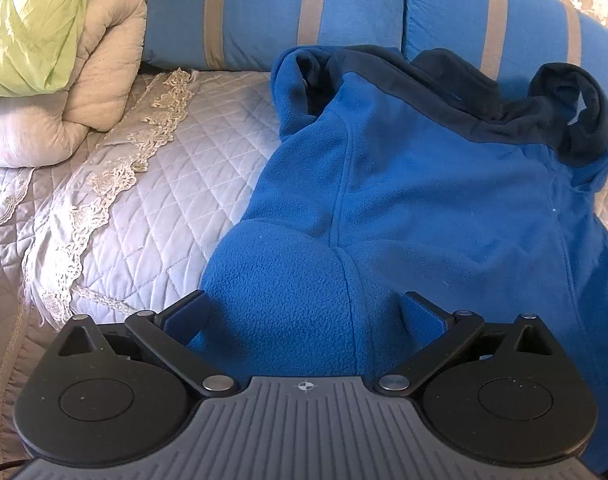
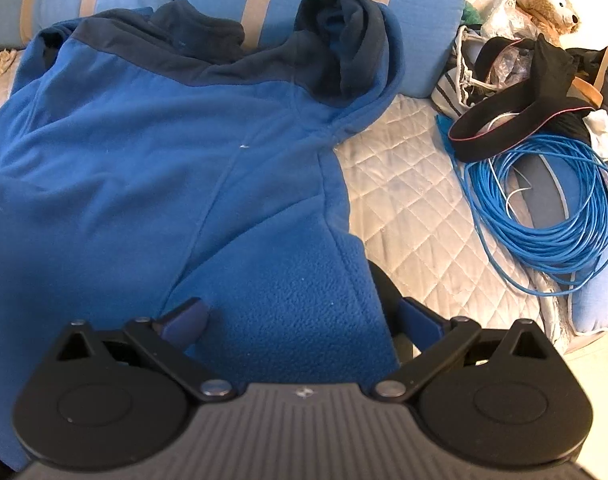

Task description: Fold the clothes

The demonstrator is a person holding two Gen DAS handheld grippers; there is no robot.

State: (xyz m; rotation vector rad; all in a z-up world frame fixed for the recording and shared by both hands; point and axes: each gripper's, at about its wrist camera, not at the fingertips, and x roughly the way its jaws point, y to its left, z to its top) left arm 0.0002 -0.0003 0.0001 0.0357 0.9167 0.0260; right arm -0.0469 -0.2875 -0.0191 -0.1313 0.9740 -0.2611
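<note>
A blue fleece jacket (image 1: 424,200) with a dark navy yoke and collar lies spread on the quilted bed, collar toward the pillows. It also fills the right wrist view (image 2: 144,180). My left gripper (image 1: 304,312) is open, its fingers straddling a raised fold at the jacket's near left edge. My right gripper (image 2: 300,316) is open, its fingers either side of the jacket's near right edge. Fleece lies between both pairs of fingers, but the jaws stand wide apart.
Two blue striped pillows (image 1: 272,8) lie behind the jacket. A beige duvet (image 1: 104,60) and green cloth (image 1: 28,20) sit at far left. A coil of blue cable (image 2: 544,208), a black bag (image 2: 524,92) and a teddy bear (image 2: 552,0) lie at right.
</note>
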